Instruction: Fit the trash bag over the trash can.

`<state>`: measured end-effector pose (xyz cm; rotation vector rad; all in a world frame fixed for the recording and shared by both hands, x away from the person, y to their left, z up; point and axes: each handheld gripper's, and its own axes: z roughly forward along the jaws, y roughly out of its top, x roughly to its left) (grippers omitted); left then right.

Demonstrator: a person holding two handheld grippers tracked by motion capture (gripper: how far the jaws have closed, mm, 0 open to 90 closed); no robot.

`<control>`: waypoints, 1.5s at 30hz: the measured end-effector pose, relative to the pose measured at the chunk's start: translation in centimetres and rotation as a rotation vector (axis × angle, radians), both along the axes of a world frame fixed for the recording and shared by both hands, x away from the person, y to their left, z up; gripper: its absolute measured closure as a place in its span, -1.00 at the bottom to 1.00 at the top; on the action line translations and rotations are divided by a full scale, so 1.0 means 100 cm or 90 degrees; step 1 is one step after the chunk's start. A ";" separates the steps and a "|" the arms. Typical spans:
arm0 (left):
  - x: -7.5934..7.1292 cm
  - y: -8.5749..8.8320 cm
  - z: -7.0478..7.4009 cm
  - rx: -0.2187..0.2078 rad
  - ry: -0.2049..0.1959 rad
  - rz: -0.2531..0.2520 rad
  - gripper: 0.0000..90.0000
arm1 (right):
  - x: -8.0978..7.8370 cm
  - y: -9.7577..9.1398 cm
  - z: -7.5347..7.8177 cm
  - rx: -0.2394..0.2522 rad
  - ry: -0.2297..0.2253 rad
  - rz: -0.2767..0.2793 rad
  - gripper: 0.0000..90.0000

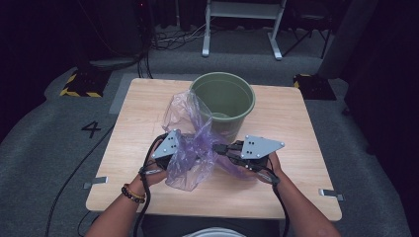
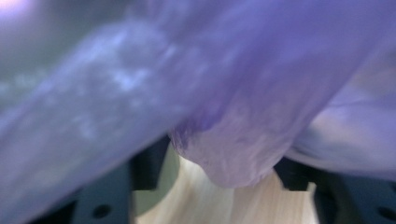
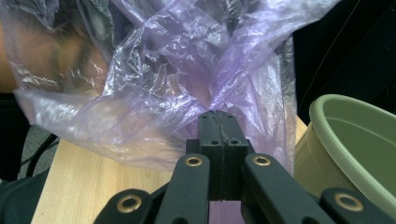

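Room: dark studio with grey carpet, a white frame stand at the back and yellow-black marked bases at either side of the table.
Table [image 1: 148, 103]: light wood top, square to the person, bare along its left and near edges.
Bin [image 1: 223, 101]: green plastic bucket, upright, mouth open upward, at the far centre of the table; it is unlined.
Bag [image 1: 190, 143]: thin purple translucent liner, crumpled, held up off the table between the two grippers, just in front of the bin and partly overlapping its near wall in the high view.
Bag axis: judged to run roughly from the near centre up toward the bin's left rim; which end is the mouth cannot be told.
Right gripper [image 3: 218, 122]: jaws pressed together, a gathered pinch of the film clamped between them.
Left gripper [image 1: 174, 154]: jaws stand partway apart with a fold of the film [image 2: 224, 149] hanging between them; no pad visibly presses on it, so it reads as not gripping.
Key relation: the bin lies directly beyond both grippers, away from the person; the two are about equally near it, the right one slightly nearer its centre line.
Next move, judged: the left gripper needs a hold on an edge so the mouth can be spread and carried forward over the rim.
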<state>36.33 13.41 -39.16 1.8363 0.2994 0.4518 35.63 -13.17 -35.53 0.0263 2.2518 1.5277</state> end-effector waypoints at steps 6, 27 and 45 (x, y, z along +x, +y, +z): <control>-0.003 -0.005 0.004 0.006 -0.033 0.021 0.70 | -0.001 0.000 0.000 0.013 0.004 0.004 1.00; -0.006 0.010 0.011 -0.027 -0.068 0.065 0.99 | -0.007 -0.052 -0.029 0.026 0.047 -0.112 -0.14; -0.004 0.022 0.014 -0.050 -0.073 0.082 0.99 | 0.045 -0.055 -0.122 -0.114 0.170 -0.247 -0.38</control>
